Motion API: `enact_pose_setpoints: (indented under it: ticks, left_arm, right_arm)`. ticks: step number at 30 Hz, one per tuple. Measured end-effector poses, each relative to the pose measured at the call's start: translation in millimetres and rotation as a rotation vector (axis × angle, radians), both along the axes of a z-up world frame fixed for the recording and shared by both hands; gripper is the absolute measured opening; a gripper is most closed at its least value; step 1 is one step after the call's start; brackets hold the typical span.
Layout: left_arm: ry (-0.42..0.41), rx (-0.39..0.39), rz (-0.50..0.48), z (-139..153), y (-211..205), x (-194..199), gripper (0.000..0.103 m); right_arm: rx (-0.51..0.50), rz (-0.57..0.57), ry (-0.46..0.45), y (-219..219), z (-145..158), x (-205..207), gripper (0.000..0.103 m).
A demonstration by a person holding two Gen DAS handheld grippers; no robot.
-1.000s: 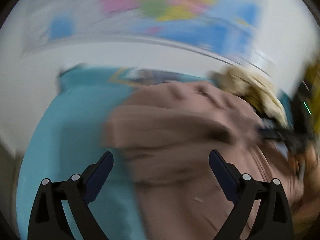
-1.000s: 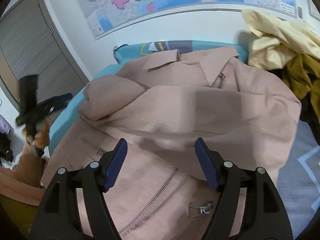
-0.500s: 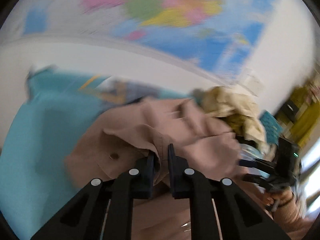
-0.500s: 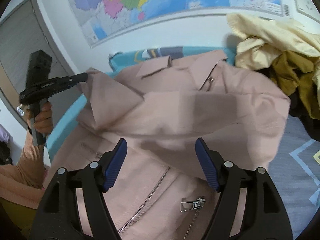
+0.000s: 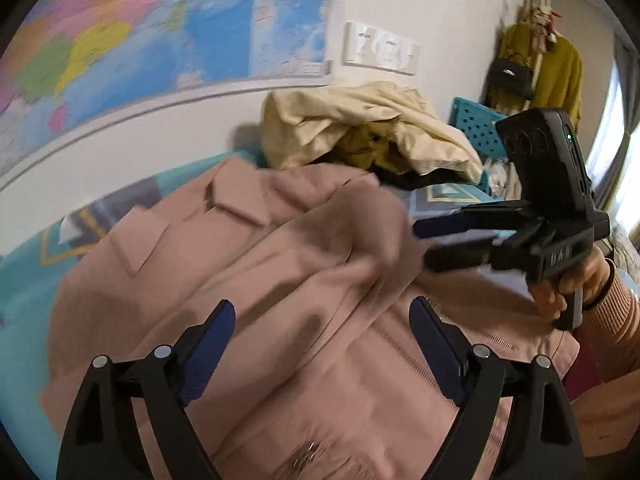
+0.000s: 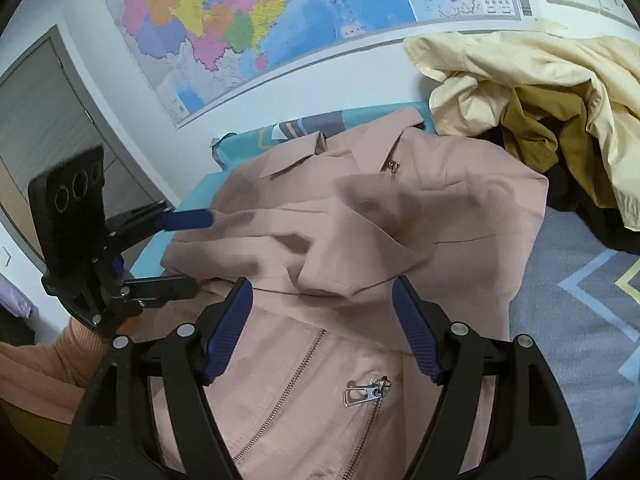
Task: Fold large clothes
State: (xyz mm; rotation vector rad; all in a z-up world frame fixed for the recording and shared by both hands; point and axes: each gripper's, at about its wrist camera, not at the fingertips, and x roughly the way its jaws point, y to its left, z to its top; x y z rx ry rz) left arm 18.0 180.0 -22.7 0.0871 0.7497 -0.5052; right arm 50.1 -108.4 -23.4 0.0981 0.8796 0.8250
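Observation:
A dusty-pink zip jacket (image 5: 280, 280) lies front-up on the bed, collar toward the wall. One sleeve (image 6: 320, 248) lies folded across its chest. My left gripper (image 5: 322, 306) hovers over the jacket's front with its jaws opening; nothing sits between the pads. In the right wrist view the left gripper (image 6: 194, 250) is at the jacket's left edge, apart from the cloth. My right gripper (image 6: 322, 285) hangs above the folded sleeve and the zipper pull (image 6: 366, 394), jaws opening and holding nothing. In the left wrist view the right gripper (image 5: 424, 243) points at the sleeve's end.
A heap of cream and mustard clothes (image 6: 540, 80) lies at the bed's far right, against the jacket's shoulder. The teal and grey patterned sheet (image 6: 580, 280) shows around the jacket. A wall map (image 6: 280, 20) hangs behind, a teal basket (image 5: 476, 128) stands beyond the heap.
The left gripper shut on the sleeve's edge, carried it across the jacket toward the right, then let go and spread wide. The right gripper shifted slightly.

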Motion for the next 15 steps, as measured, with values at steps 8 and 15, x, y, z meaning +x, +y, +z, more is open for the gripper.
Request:
enact_pose_setpoints:
  ticks: [8, 15]
  left_arm:
    - [0.04, -0.026, 0.276, -13, 87, -18, 0.088]
    - [0.056, -0.01, 0.365, -25, 113, -21, 0.088]
  right_arm:
    - [-0.033, -0.099, 0.1, 1, -28, 36, 0.068]
    - [-0.032, -0.157, -0.112, -16, 5, 48, 0.009]
